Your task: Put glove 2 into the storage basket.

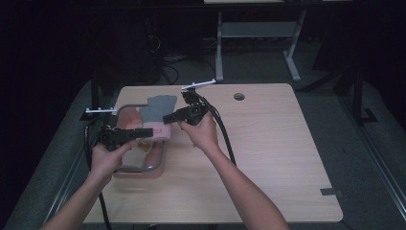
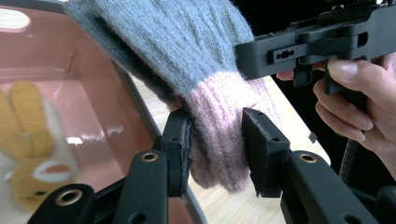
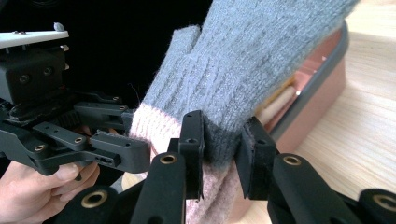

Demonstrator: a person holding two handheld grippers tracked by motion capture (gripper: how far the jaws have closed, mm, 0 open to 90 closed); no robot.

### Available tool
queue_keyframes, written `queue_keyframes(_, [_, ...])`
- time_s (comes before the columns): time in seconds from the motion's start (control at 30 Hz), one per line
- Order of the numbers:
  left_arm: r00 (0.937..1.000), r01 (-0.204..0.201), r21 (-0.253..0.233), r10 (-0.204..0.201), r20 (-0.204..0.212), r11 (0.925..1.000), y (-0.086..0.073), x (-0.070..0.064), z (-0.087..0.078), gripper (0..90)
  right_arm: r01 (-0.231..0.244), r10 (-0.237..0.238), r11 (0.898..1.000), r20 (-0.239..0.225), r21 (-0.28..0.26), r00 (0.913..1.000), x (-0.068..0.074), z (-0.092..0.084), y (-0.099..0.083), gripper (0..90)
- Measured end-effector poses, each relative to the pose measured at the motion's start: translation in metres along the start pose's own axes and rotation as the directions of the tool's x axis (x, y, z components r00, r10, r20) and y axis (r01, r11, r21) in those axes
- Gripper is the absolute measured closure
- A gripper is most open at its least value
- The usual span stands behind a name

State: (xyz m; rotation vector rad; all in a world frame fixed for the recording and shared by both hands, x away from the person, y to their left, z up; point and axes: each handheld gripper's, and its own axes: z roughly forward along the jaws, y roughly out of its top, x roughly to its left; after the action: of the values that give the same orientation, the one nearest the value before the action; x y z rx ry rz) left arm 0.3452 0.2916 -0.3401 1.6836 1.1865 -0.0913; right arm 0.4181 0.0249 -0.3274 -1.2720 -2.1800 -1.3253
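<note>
Glove (image 1: 159,109), grey knit with a pink ribbed cuff, is up off the desk (image 1: 268,153), held between your two grippers over the pink bin (image 1: 139,173) at the desk's left side.

Your left gripper (image 1: 143,132): in the left gripper view its fingers (image 2: 180,140) are clamped on the pink cuff (image 2: 219,140), one pad on each side, knit squeezed between them. Cuff end hangs below the pads.

Your right gripper (image 1: 168,118): in the right gripper view its fingers (image 3: 192,140) pinch the glove right where grey meets pink, pads pressing into the fabric from both sides. Grey hand part of the glove (image 3: 261,51) rises up and away from the pads, with one glove finger sticking out at the upper left.

Both grippers sit close together on the same cuff zone, jaws roughly facing each other; in the left gripper view the right gripper's body (image 2: 317,44) crosses just above the cuff, your right hand (image 2: 359,98) wrapped on its handle.

Bin: pink, with a grey rim and handle (image 2: 135,98). Yellow and white plush toy (image 2: 32,154) lies inside on the bottom, blurred. Glove's grey part overlaps the bin's far rim in the high view; whether it touches the rim you can't tell.

Desk is light wood, with a round cable hole (image 1: 239,96) at the far edge.
</note>
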Motion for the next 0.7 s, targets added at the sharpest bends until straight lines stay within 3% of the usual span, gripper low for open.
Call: queue_keyframes(0.7, [0.9986,0.031,0.005,-0.031,-0.043,0.9995,-0.010,0.027,-0.025,63.2,-0.020,0.020,1.000,-0.041,0.017,0.9989,0.010,0.039,0.001,73.3])
